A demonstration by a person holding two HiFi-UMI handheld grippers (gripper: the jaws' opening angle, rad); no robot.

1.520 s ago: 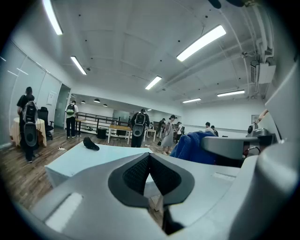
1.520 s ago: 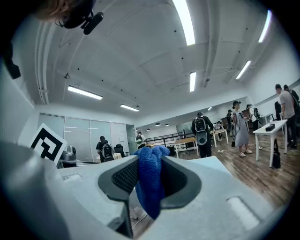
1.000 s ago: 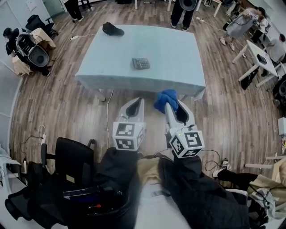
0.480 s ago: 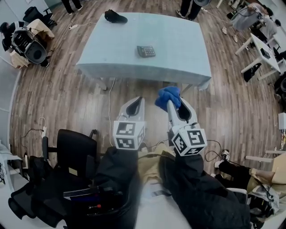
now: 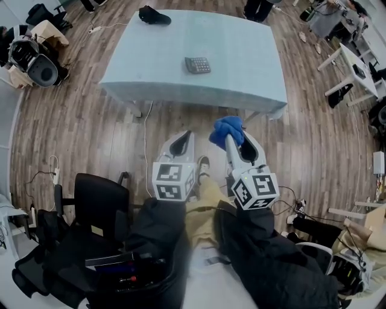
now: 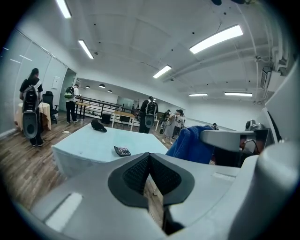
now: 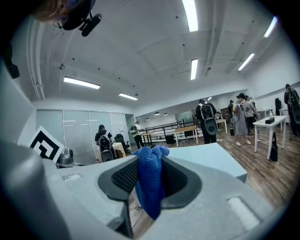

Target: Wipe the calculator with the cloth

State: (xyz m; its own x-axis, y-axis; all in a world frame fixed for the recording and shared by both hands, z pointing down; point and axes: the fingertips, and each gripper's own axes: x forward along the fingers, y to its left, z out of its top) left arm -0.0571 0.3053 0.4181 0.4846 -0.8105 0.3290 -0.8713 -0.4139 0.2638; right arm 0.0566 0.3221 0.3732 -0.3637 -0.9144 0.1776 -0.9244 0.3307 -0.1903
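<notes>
A dark calculator lies near the middle of the pale blue table, also seen small in the left gripper view as the calculator. My right gripper is shut on a blue cloth, which bunches up between its pads. My left gripper is shut with nothing in it, its pads pressed together. Both grippers hang over the wooden floor, well short of the table's near edge.
A black cap lies at the table's far left corner. A black chair stands at my lower left. Other tables and people stand at the right and beyond the table. A cable trails on the floor under the table's near edge.
The table and calculator have slid up and slightly right in the head view. A shoe and trouser leg now show between the grippers. Both grippers hold their state.
</notes>
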